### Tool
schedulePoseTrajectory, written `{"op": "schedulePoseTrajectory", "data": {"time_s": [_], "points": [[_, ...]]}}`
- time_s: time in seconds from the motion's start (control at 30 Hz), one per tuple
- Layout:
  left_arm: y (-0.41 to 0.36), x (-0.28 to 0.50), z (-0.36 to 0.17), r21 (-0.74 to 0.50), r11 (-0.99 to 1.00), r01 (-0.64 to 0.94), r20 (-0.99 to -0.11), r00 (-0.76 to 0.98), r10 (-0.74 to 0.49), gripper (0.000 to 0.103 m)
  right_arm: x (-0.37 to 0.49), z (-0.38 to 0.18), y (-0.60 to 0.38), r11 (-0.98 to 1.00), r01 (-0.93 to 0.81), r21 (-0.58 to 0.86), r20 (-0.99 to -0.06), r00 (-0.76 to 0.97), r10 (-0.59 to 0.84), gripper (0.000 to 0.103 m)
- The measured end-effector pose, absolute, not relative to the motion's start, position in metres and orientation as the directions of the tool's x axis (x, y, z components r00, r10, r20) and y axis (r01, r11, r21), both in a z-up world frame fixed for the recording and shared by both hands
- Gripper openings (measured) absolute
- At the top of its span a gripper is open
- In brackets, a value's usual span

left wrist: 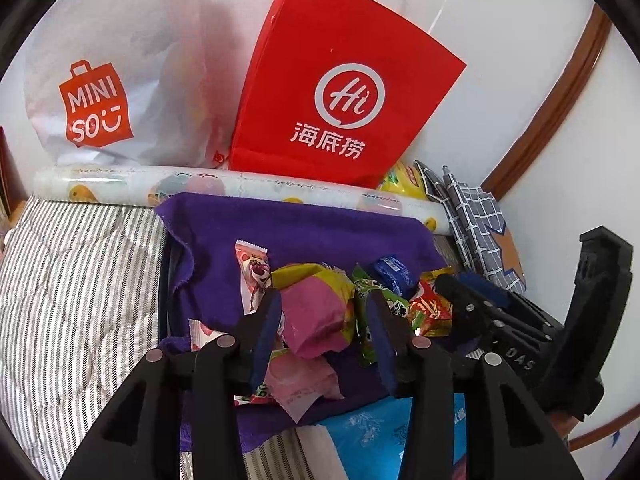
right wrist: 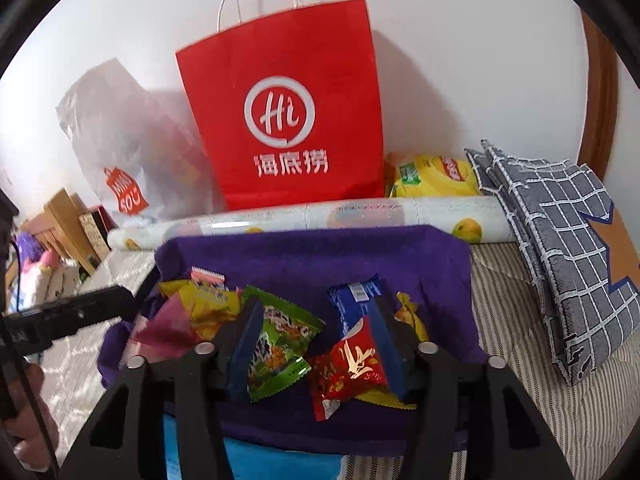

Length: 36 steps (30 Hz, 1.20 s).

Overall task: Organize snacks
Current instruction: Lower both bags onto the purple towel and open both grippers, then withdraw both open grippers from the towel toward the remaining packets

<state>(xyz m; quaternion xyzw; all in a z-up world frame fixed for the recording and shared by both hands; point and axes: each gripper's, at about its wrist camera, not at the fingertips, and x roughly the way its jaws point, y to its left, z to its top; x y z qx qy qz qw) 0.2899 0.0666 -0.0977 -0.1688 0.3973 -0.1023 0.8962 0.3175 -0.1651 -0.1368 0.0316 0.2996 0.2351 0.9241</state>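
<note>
A pile of snack packets lies on a purple cloth [left wrist: 304, 224] [right wrist: 312, 256]. My left gripper [left wrist: 324, 316] is open, its fingers on either side of a pink and yellow packet [left wrist: 316, 312]; contact is unclear. A white strawberry-bear packet [left wrist: 254, 272], a green packet [left wrist: 374, 288], a blue packet [left wrist: 394, 274] and a red packet [left wrist: 430, 308] lie around it. My right gripper [right wrist: 314, 334] is open over the green packet [right wrist: 280, 344] and the red packet [right wrist: 348, 364], with the blue packet [right wrist: 354, 300] behind. The right gripper's body also shows in the left wrist view [left wrist: 500, 320].
A red paper bag [left wrist: 340, 92] [right wrist: 288, 112] and a white MINISO bag [left wrist: 100, 80] stand against the wall. A rolled printed sheet [left wrist: 224, 184] [right wrist: 320, 216] lies behind the cloth. A yellow chip bag [right wrist: 432, 180] and checked fabric [right wrist: 560, 240] are at right. Striped bedding [left wrist: 72, 280] surrounds the cloth.
</note>
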Motion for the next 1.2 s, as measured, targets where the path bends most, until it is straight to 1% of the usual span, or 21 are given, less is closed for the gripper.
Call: {"op": "schedulePoseTrajectory", "data": {"time_s": [0.1, 0.23, 0.37, 0.47, 0.63, 0.7, 0.83, 0.9, 0.93, 0.97, 1.0, 1.07, 1.1, 1.2], "points": [[0.067, 0.287, -0.093, -0.385, 0.921, 0.057, -0.669, 0.671, -0.321, 0.043, 0.311, -0.127, -0.168, 0.899, -0.389, 0.203, -0.535, 0.725, 0.435, 0.057], [0.065, 0.283, -0.087, -0.366, 0.928, 0.068, -0.661, 0.683, -0.311, 0.044, 0.289, -0.114, -0.173, 0.907, -0.375, 0.192, -0.525, 0.741, 0.418, 0.066], [0.056, 0.278, -0.083, -0.310, 0.948, 0.073, -0.675, 0.685, -0.274, 0.044, 0.255, -0.104, -0.180, 0.921, -0.354, 0.161, -0.527, 0.759, 0.383, 0.073], [0.048, 0.273, -0.080, -0.284, 0.954, 0.096, -0.680, 0.681, -0.271, 0.044, 0.230, -0.099, -0.186, 0.933, -0.328, 0.147, -0.530, 0.770, 0.354, 0.079], [0.038, 0.255, -0.081, -0.276, 0.953, 0.125, -0.694, 0.660, -0.287, 0.044, 0.198, -0.096, -0.191, 0.963, -0.261, 0.072, -0.547, 0.797, 0.257, 0.083], [0.037, 0.244, -0.080, -0.283, 0.950, 0.131, -0.691, 0.659, -0.296, 0.044, 0.187, -0.097, -0.194, 0.973, -0.226, 0.045, -0.563, 0.799, 0.212, 0.083], [0.045, 0.218, -0.075, -0.290, 0.948, 0.132, -0.675, 0.675, -0.300, 0.050, 0.166, -0.101, -0.203, 0.981, -0.186, 0.046, -0.549, 0.816, 0.180, 0.083], [0.051, 0.208, -0.072, -0.290, 0.949, 0.123, -0.671, 0.681, -0.293, 0.056, 0.157, -0.103, -0.209, 0.981, -0.183, 0.069, -0.536, 0.822, 0.191, 0.083], [0.053, 0.203, -0.071, -0.288, 0.950, 0.120, -0.670, 0.684, -0.289, 0.057, 0.151, -0.103, -0.212, 0.980, -0.179, 0.088, -0.527, 0.826, 0.199, 0.083], [0.056, 0.196, -0.070, -0.287, 0.951, 0.115, -0.668, 0.688, -0.285, 0.060, 0.145, -0.104, -0.216, 0.979, -0.173, 0.110, -0.519, 0.830, 0.205, 0.083], [0.060, 0.190, -0.068, -0.285, 0.953, 0.105, -0.665, 0.694, -0.276, 0.064, 0.141, -0.104, -0.218, 0.977, -0.170, 0.126, -0.515, 0.831, 0.211, 0.083], [0.065, 0.179, -0.066, -0.289, 0.953, 0.090, -0.657, 0.706, -0.266, 0.068, 0.134, -0.104, -0.221, 0.971, -0.180, 0.159, -0.521, 0.820, 0.238, 0.083], [0.067, 0.173, -0.065, -0.292, 0.953, 0.081, -0.652, 0.712, -0.261, 0.070, 0.132, -0.105, -0.222, 0.968, -0.184, 0.172, -0.528, 0.812, 0.248, 0.083], [0.073, 0.160, -0.067, -0.288, 0.956, 0.050, -0.651, 0.722, -0.233, 0.070, 0.122, -0.107, -0.225, 0.962, -0.191, 0.194, -0.531, 0.804, 0.267, 0.083]]}}
